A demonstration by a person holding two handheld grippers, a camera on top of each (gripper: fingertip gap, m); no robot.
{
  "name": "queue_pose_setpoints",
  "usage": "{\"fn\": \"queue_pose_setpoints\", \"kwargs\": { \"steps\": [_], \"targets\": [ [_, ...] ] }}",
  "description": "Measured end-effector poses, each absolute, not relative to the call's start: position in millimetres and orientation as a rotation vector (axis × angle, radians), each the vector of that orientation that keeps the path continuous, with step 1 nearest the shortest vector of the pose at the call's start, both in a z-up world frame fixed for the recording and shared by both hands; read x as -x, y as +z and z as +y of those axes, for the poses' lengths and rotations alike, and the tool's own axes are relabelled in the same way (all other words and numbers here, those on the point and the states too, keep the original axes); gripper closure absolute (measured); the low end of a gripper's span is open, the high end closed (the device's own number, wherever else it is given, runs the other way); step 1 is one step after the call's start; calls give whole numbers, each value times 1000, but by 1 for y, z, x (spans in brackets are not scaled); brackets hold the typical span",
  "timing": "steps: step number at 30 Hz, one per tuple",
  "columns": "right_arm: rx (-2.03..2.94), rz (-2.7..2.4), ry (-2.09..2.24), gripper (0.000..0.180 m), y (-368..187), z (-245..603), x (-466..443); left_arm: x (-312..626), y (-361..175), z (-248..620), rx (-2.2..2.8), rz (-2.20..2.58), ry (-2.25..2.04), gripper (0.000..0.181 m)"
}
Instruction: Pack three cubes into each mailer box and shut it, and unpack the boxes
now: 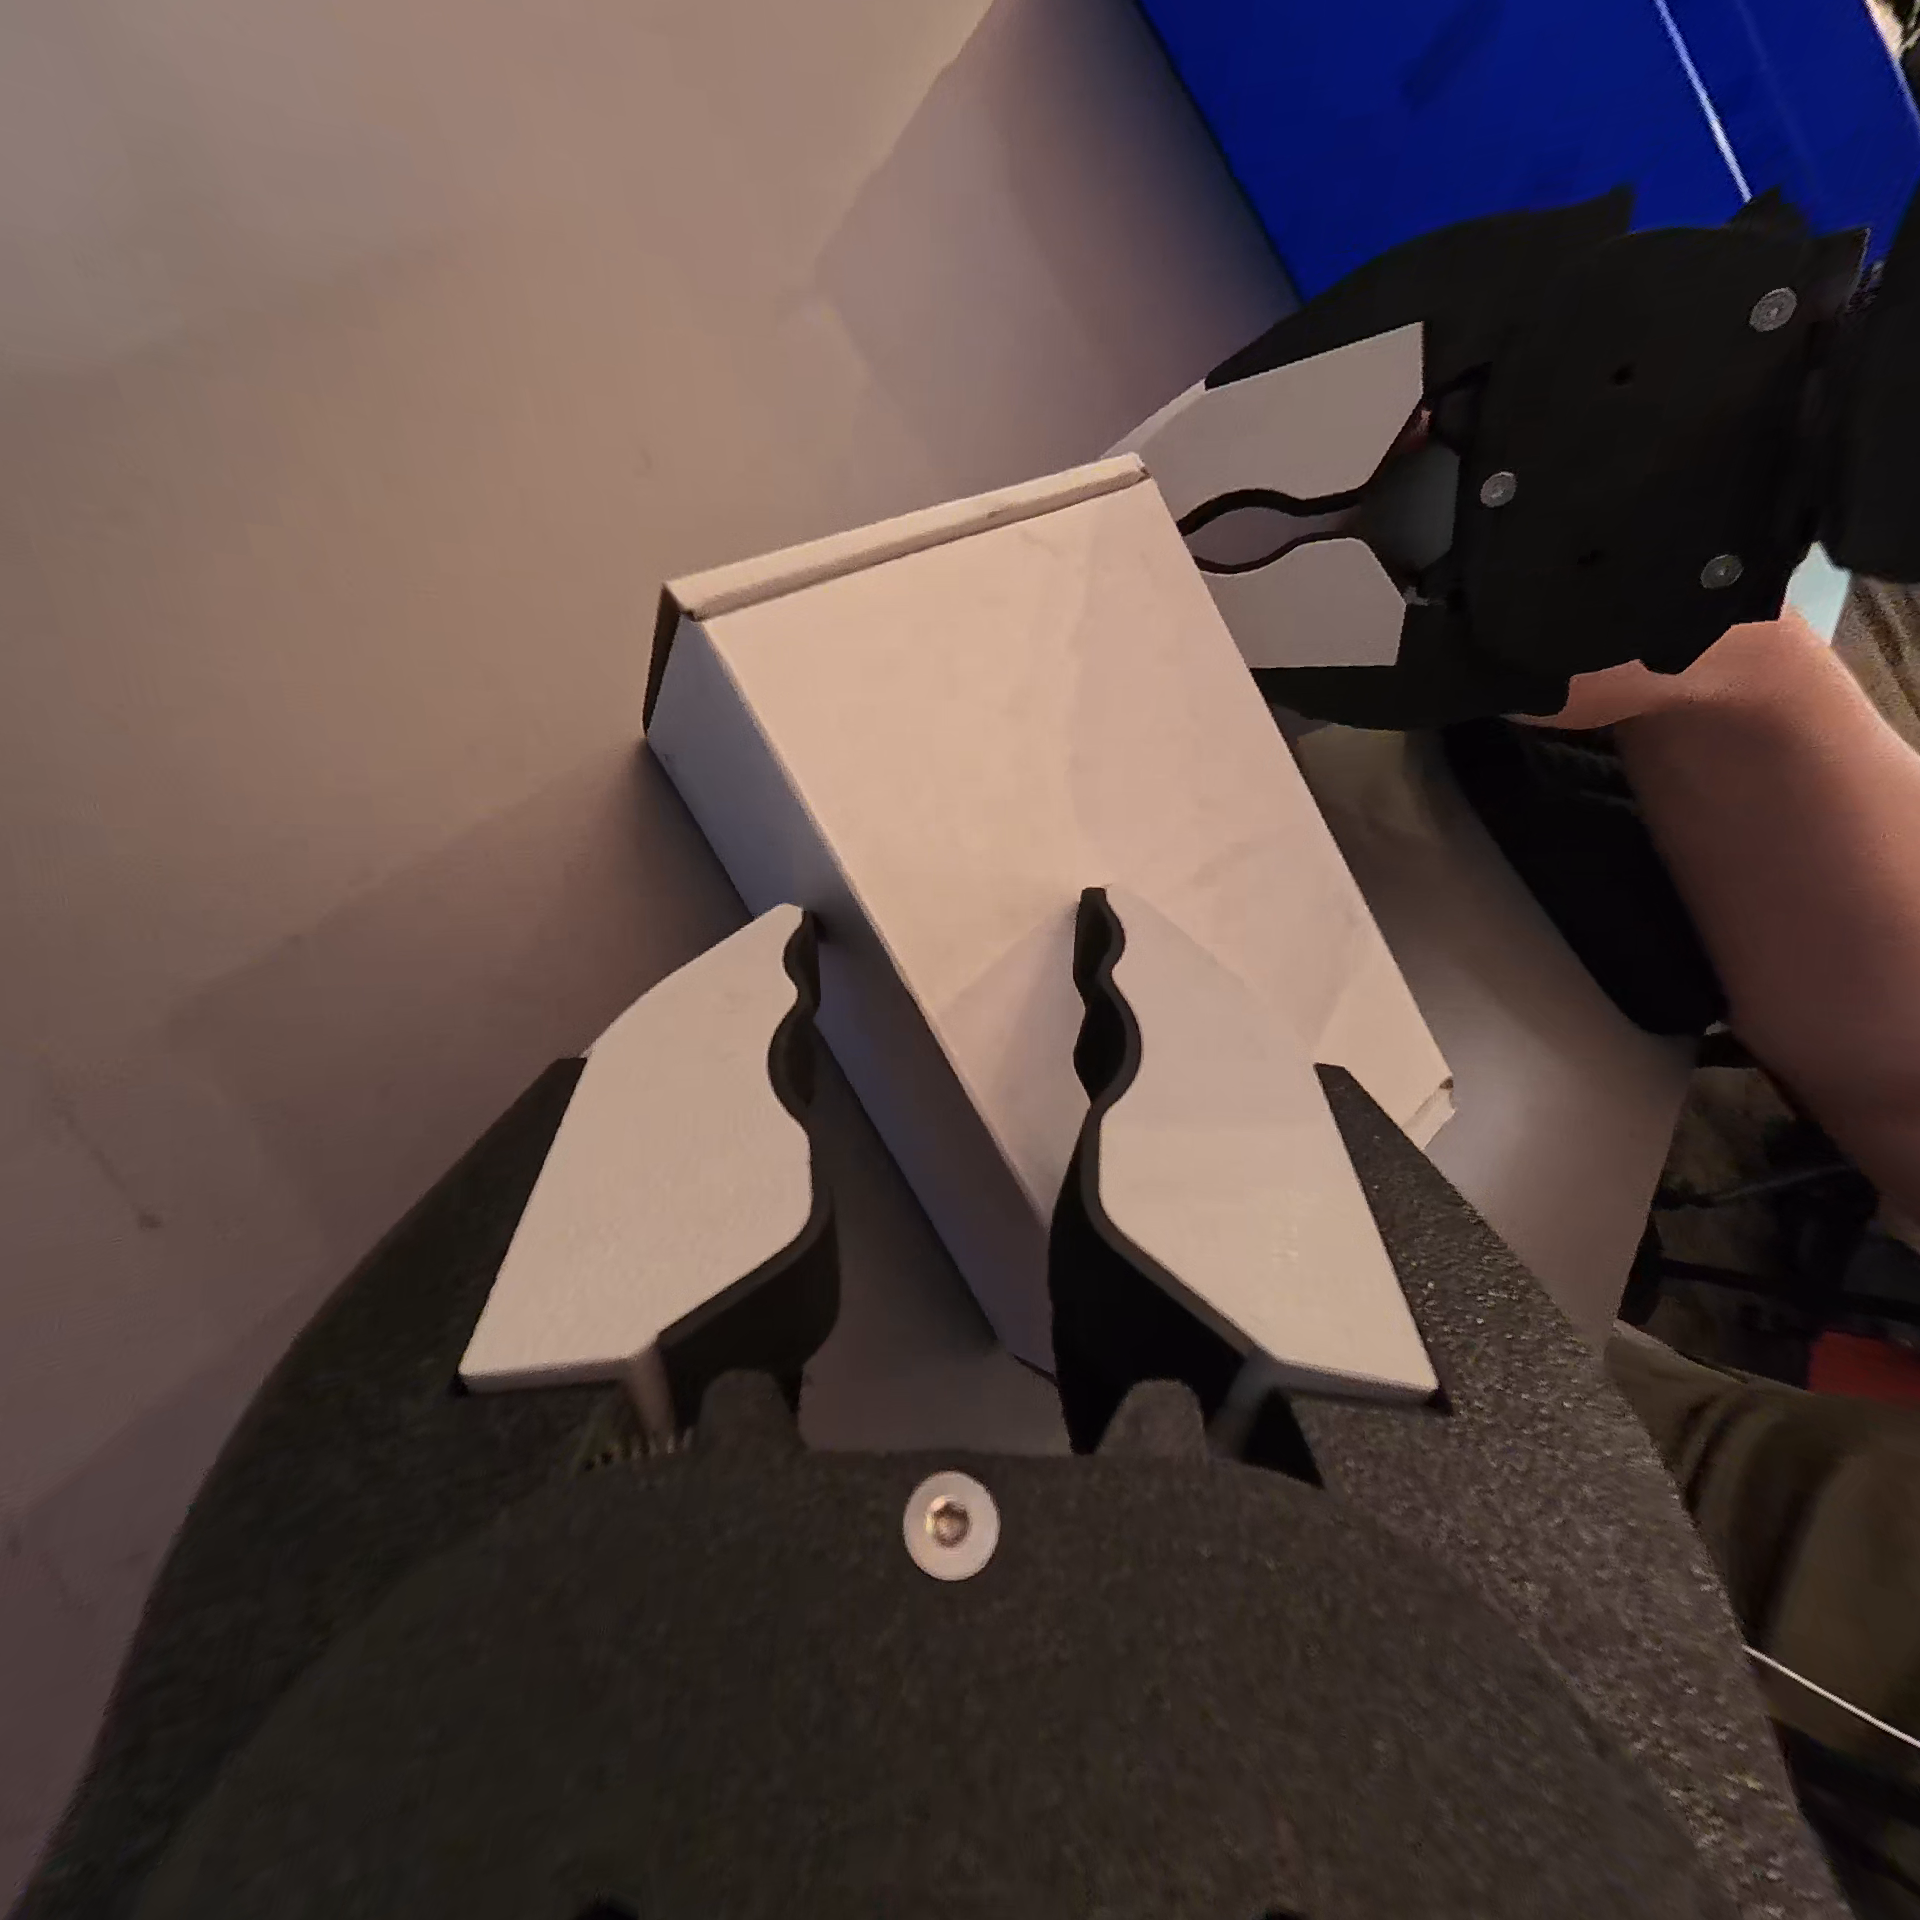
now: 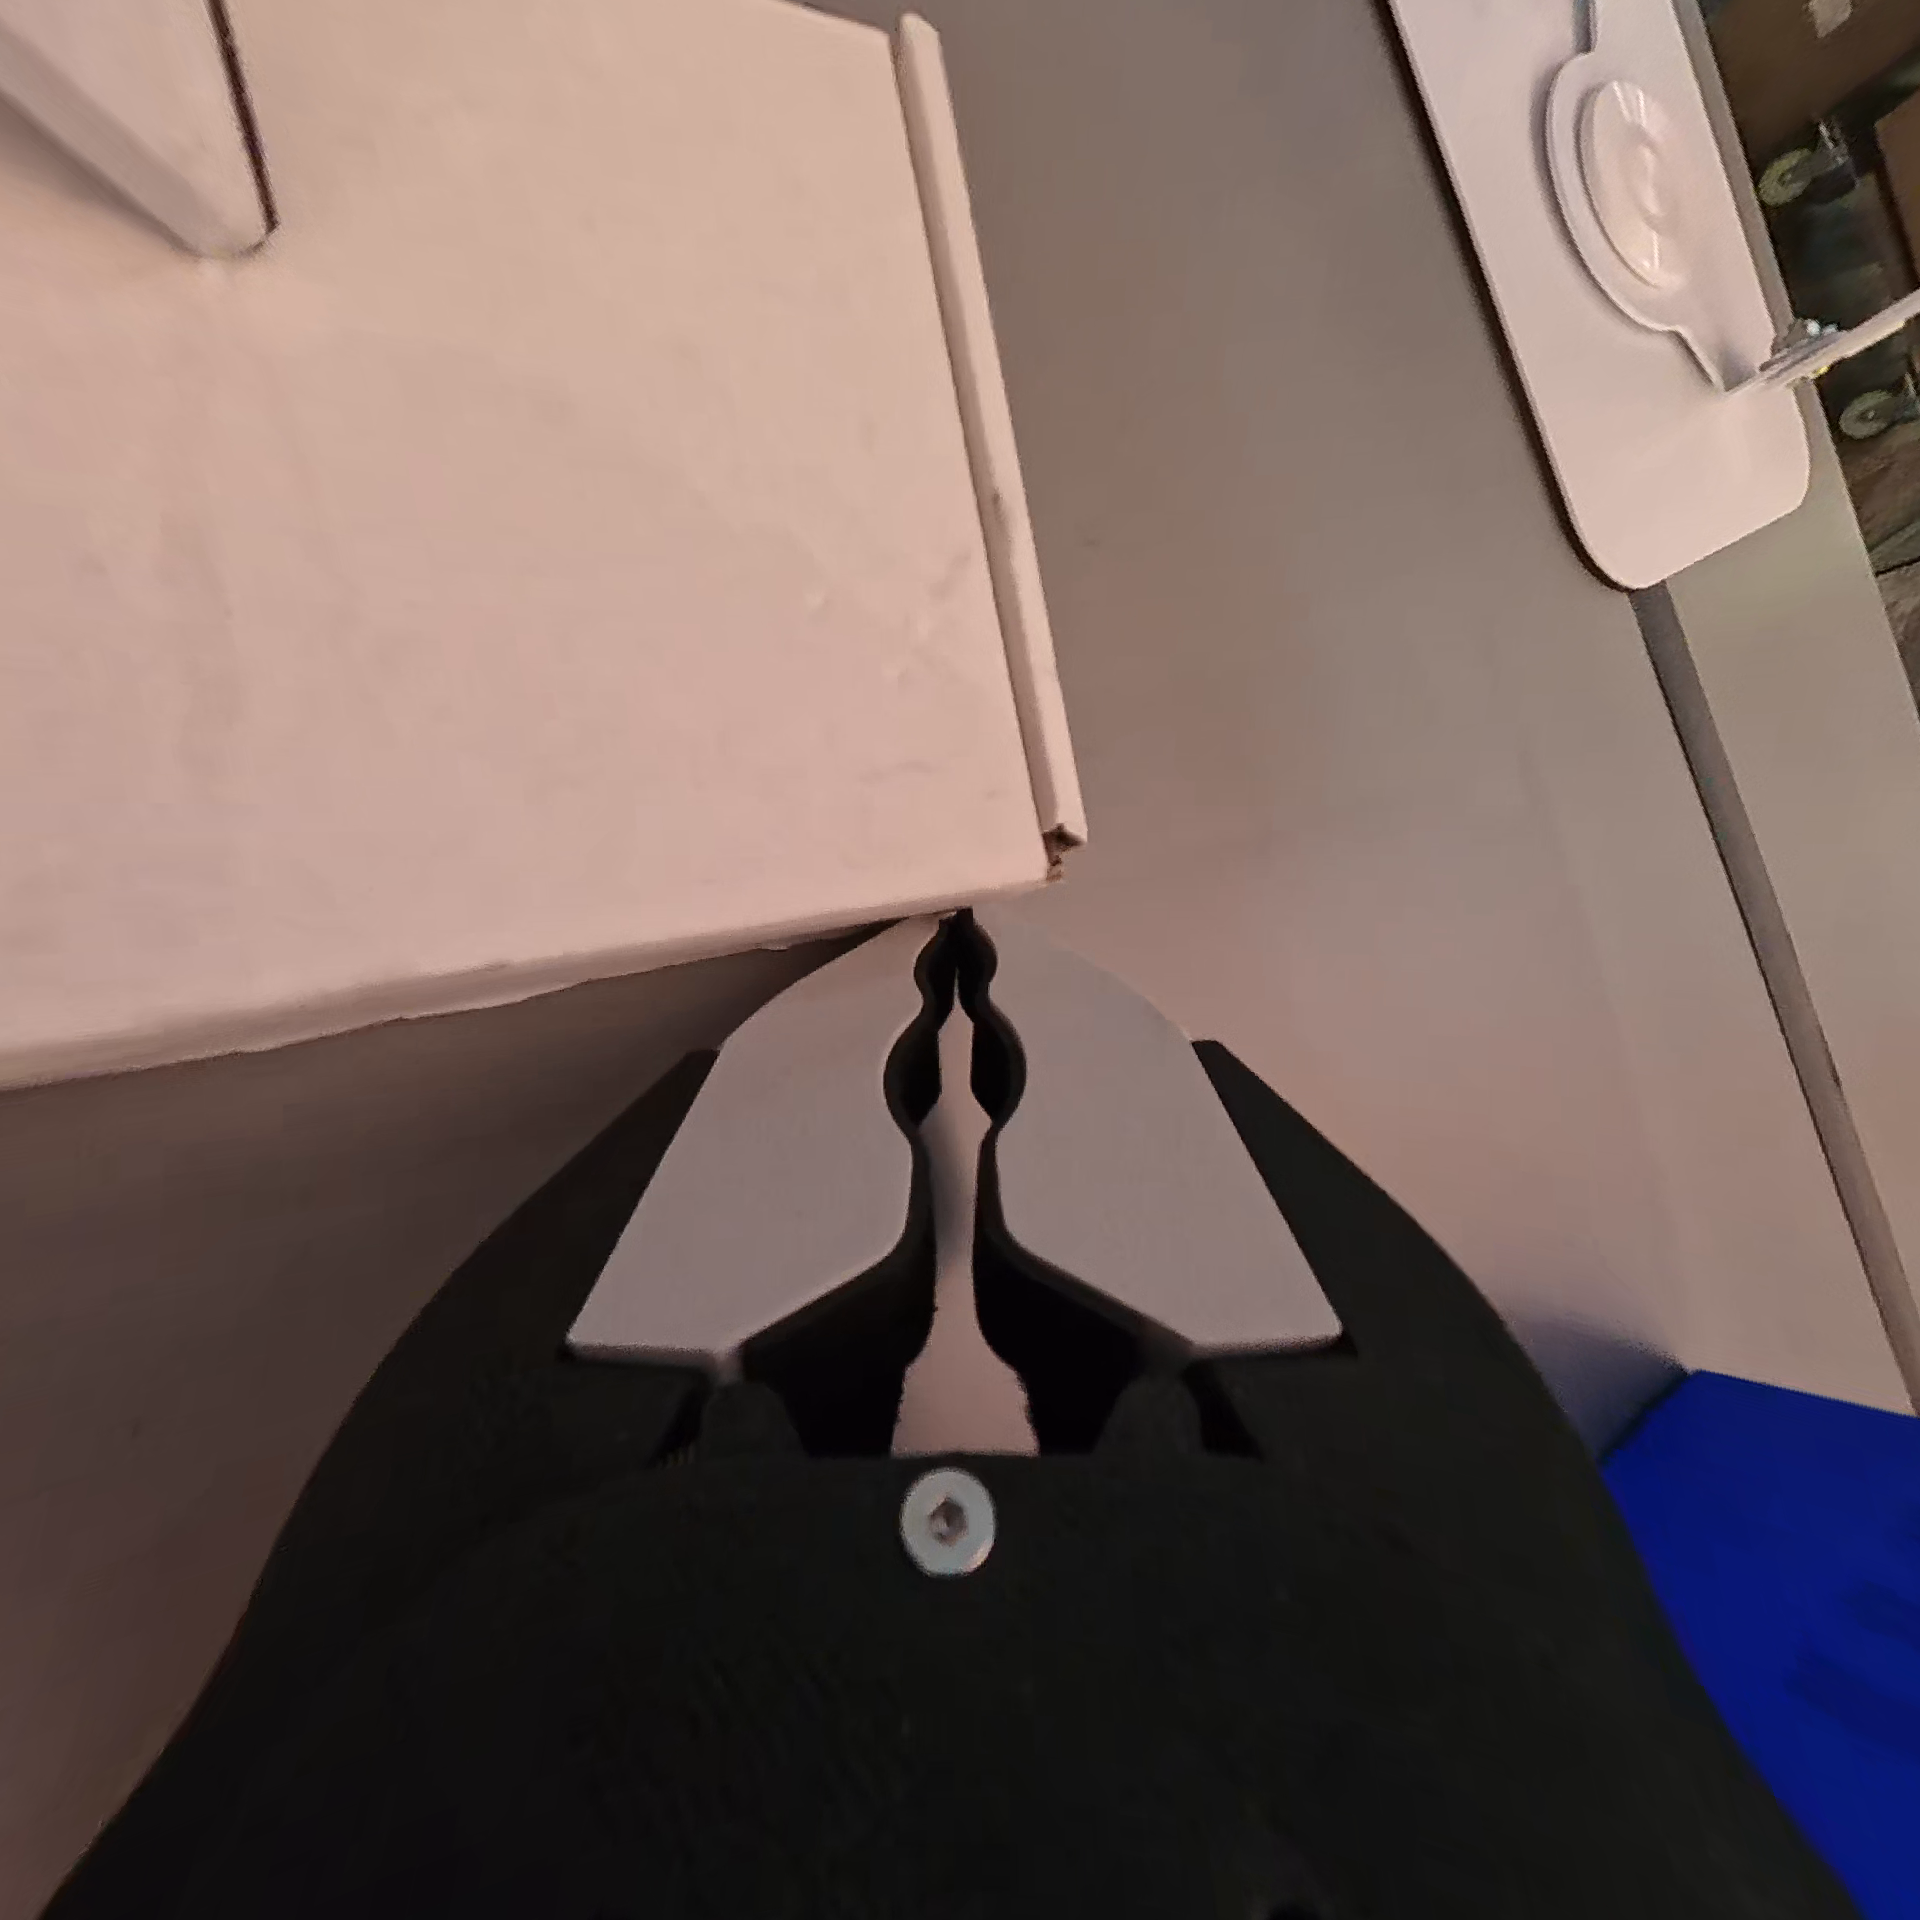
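A white mailer box [image 1: 1039,779] lies shut on the grey table [image 1: 312,520]. No cubes are in view. My left gripper [image 1: 945,925] is open and straddles the box's near left edge: one finger is beside the side wall, the other over the lid. My right gripper [image 2: 954,925] is shut, with its tips against the box's [image 2: 520,468] corner just under the lid edge. Nothing shows between its fingers. It also shows in the left wrist view [image 1: 1195,530] at the box's far right corner. One of the left gripper's fingers [image 2: 156,125] shows over the lid at the top left.
A blue bin [image 1: 1507,104] stands behind the box and also shows in the right wrist view [image 2: 1766,1558]. A white plastic lid with a moulded handle [image 2: 1621,260] lies near the table's edge [image 2: 1714,831]. A person's forearm [image 1: 1787,831] is at the right. Tip to tip, the grippers are about 11 cm apart.
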State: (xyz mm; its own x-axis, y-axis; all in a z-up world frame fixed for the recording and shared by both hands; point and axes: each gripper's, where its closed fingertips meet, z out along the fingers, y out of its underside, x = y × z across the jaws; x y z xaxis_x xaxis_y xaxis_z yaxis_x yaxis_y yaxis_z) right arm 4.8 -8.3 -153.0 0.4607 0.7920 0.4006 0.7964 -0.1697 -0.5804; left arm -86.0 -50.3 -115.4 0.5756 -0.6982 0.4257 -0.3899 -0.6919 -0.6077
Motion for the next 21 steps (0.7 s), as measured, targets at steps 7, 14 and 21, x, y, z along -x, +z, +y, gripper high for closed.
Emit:
{"fn": "queue_pose_setpoints", "kwargs": {
  "steps": [7,14,21],
  "targets": [
    [2053,-1165,100,179,-154,-11,-9,86,-115,-49,2341,760,-993,134],
    [2096,-1193,180,179,-153,-45,-3,83,-114,-54,2338,767,-1030,137],
    [2136,-1121,252,178,-155,-42,-1,83,-115,-53,2354,768,-973,137]
  ]
}}
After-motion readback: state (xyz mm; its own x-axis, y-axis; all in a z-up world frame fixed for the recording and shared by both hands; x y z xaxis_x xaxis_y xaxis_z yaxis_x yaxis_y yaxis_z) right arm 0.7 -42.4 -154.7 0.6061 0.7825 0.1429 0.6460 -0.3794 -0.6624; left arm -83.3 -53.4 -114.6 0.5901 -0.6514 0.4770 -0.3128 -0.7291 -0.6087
